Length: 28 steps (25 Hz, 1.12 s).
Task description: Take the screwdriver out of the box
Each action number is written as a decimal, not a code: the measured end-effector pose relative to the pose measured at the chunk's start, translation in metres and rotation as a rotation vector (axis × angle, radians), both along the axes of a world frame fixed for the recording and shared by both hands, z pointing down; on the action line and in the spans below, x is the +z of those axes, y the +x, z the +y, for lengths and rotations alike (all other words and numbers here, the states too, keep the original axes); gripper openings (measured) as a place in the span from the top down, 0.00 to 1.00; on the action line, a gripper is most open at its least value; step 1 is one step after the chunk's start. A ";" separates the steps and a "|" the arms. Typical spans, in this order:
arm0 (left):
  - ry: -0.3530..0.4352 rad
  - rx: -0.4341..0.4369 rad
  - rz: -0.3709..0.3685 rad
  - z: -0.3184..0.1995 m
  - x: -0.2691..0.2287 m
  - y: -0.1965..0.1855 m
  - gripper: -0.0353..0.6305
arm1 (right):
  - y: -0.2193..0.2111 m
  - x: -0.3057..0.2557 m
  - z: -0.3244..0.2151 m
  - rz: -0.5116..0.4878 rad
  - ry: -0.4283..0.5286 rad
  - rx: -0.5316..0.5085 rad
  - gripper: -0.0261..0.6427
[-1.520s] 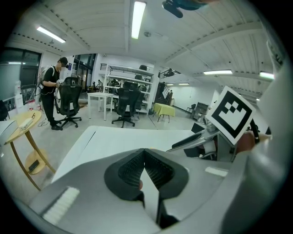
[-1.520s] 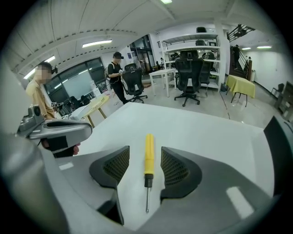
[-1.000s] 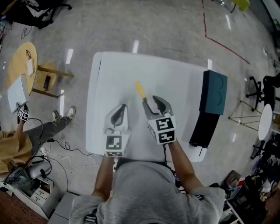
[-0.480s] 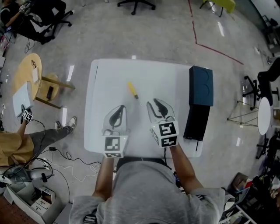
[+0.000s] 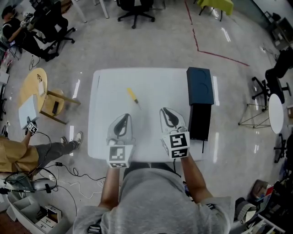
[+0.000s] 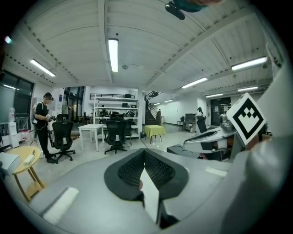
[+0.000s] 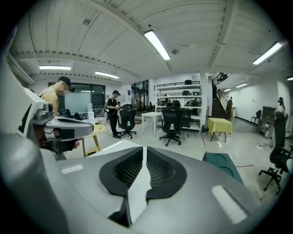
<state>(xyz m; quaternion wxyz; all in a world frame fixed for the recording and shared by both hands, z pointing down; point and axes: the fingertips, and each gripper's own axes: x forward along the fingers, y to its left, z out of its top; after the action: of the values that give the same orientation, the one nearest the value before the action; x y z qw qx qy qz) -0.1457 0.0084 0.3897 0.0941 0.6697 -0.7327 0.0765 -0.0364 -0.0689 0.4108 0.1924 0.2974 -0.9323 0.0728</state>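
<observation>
The screwdriver (image 5: 132,97), yellow-handled, lies loose on the white table (image 5: 105,87), left of the middle. The dark teal box (image 5: 200,85) stands at the table's right edge with a black part (image 5: 199,121) lying in front of it; it also shows in the right gripper view as the teal box (image 7: 222,165). My left gripper (image 5: 125,116) (image 6: 144,151) is shut and empty near the front edge. My right gripper (image 5: 166,110) (image 7: 144,149) has just been closing with nothing between its pads. Only a thin slit remains. Both hang well short of the screwdriver.
A round yellow side table (image 5: 34,82) stands left of the table, with a seated person (image 5: 18,153) and floor cables (image 5: 78,171) near it. Office chairs (image 5: 135,7) stand beyond the far edge. A red tape line (image 5: 206,48) crosses the floor.
Both grippers have drawn back from the screwdriver toward the front edge and risen. The right jaws went from wide open to nearly together. The screwdriver stays on the table.
</observation>
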 end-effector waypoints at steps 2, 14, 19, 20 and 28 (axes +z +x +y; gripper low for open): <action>0.006 0.003 -0.007 0.006 -0.006 0.012 0.93 | 0.016 -0.008 0.006 -0.014 0.022 0.012 0.93; 0.020 0.022 -0.020 0.037 -0.010 0.068 0.93 | 0.082 -0.020 0.040 -0.046 0.078 0.038 0.96; 0.021 0.028 -0.031 0.051 -0.007 0.088 0.93 | 0.106 -0.014 0.054 -0.057 0.088 0.045 0.96; 0.020 0.027 -0.033 0.054 -0.007 0.091 0.93 | 0.110 -0.013 0.057 -0.059 0.089 0.047 0.96; 0.003 0.012 -0.033 0.068 -0.002 0.104 0.93 | 0.134 -0.002 0.070 -0.058 0.069 0.059 0.96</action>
<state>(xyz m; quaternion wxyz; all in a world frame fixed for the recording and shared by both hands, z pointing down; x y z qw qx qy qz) -0.0418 0.0768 0.3875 0.0805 0.6728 -0.7303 0.0868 0.0978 0.0009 0.4092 0.1528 0.3291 -0.9302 0.0549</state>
